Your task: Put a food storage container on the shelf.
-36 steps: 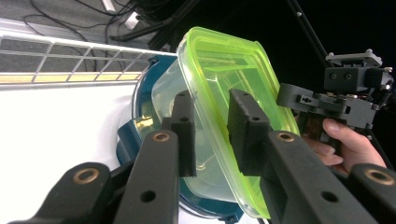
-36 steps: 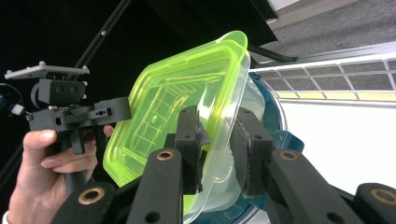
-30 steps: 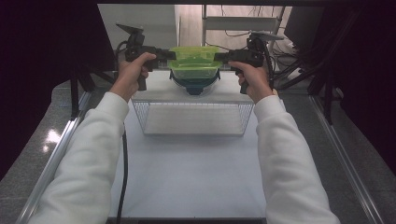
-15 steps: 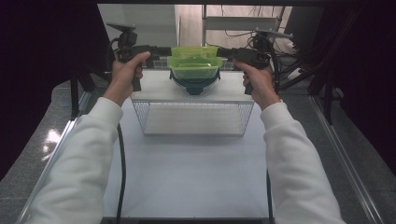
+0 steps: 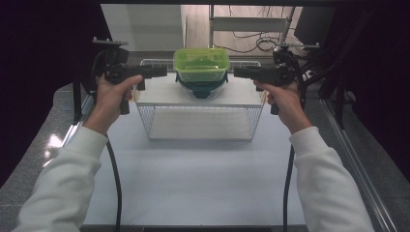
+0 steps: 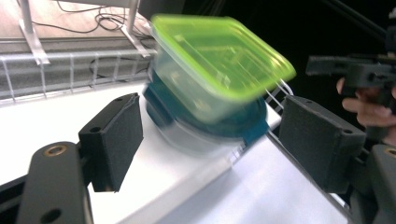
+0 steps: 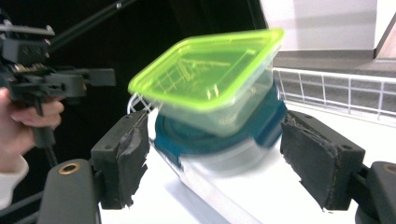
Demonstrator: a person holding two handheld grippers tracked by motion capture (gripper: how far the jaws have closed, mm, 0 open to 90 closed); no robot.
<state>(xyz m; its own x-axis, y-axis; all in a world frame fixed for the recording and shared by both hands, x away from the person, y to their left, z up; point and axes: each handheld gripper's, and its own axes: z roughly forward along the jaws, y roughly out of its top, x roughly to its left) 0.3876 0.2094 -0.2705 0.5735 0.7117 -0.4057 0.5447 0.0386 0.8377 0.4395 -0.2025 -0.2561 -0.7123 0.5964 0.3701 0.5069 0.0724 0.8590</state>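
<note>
High view: a clear food container with a lime-green lid sits stacked on a round clear container with a dark teal clip lid, and both stand on the white top of a wire shelf rack at the far end of the white table. No gripper touches the stack. The left gripper hangs just to the left of it and the right gripper just to the right, each held level in a white-sleeved hand and pointing inward at the green-lidded box.

Both pairs of jaws have just been opening and now stand released, with nothing pressed between the pads. The left gripper view looks past its spread black pads at the green-lidded container on the teal-lidded one, which stand farther off and apart from the pads. The right gripper view shows the same between its worn foam pads.

The green lid carries moulded ridges, but motion blur leaves no brand, label or writing readable on either container.
</note>
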